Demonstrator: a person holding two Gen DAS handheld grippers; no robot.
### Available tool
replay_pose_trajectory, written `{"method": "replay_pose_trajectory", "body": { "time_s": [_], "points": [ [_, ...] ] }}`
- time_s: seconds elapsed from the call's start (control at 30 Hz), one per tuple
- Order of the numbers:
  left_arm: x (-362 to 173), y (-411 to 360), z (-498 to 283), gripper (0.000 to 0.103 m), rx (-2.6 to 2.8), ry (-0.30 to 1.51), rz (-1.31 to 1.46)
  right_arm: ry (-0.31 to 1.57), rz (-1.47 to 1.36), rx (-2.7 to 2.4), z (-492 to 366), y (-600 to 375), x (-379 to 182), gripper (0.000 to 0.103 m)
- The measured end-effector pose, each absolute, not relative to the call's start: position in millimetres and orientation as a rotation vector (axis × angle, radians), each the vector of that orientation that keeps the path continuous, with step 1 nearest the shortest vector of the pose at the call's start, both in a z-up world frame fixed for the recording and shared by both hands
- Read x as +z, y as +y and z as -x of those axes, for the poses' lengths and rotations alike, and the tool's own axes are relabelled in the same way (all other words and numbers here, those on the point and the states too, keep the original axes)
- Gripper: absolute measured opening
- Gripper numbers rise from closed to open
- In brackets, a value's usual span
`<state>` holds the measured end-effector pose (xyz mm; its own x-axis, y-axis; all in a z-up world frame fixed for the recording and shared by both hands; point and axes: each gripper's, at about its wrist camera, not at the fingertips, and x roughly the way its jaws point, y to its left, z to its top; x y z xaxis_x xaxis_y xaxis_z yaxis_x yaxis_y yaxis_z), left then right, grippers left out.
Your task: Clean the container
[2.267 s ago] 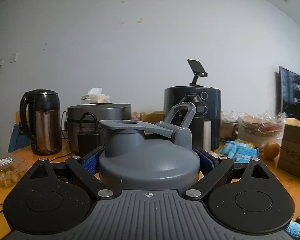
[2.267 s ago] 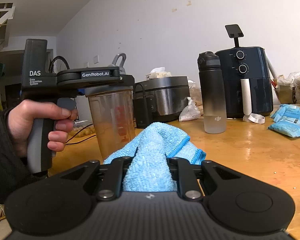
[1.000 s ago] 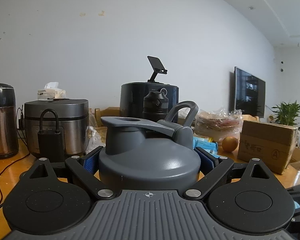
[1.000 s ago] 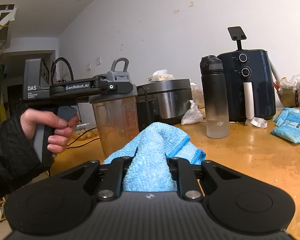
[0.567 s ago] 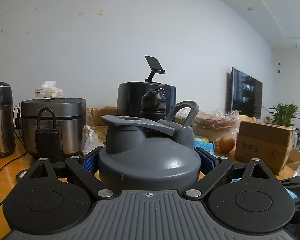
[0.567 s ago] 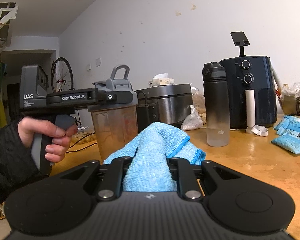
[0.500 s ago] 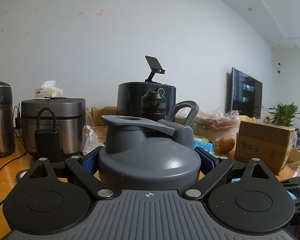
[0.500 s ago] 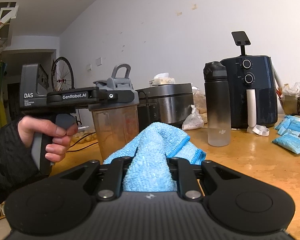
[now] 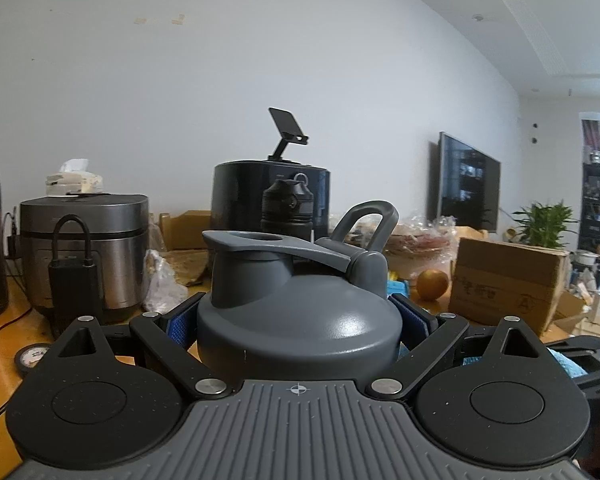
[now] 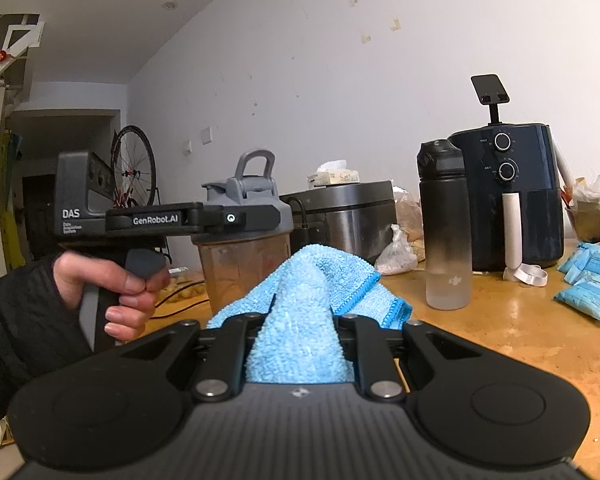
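Left gripper (image 9: 298,320) clamped on the shaker container (image 10: 246,264) by its grey lid (image 9: 300,320), held upright above the wooden table (image 10: 500,332). Right gripper (image 10: 298,320) clenched on a blue cloth (image 10: 312,300), just right of the container. Water bottle (image 10: 446,224) stood farther right.

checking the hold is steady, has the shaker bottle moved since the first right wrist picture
Yes. The shaker bottle in the left gripper has shifted right, closer to the rice cooker, and its lid handle now shows fully.

Matt grey plastic lid (image 9: 300,320), fluffy blue cloth (image 10: 300,320), glossy wooden table (image 10: 500,328), brushed-metal cooker (image 9: 84,240)
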<state>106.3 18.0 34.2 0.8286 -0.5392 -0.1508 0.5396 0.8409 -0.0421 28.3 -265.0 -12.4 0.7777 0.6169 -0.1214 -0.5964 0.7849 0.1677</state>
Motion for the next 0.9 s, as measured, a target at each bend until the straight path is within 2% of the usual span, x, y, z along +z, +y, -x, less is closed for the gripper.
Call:
{"method": "replay_pose_trajectory", "body": {
  "time_s": [0.9],
  "points": [
    [32.5,26.0,-114.6,0.096,-0.678,0.157,0.007,0.162,-0.136,0.732,-42.1,-239.3,-11.0,0.010]
  ]
}}
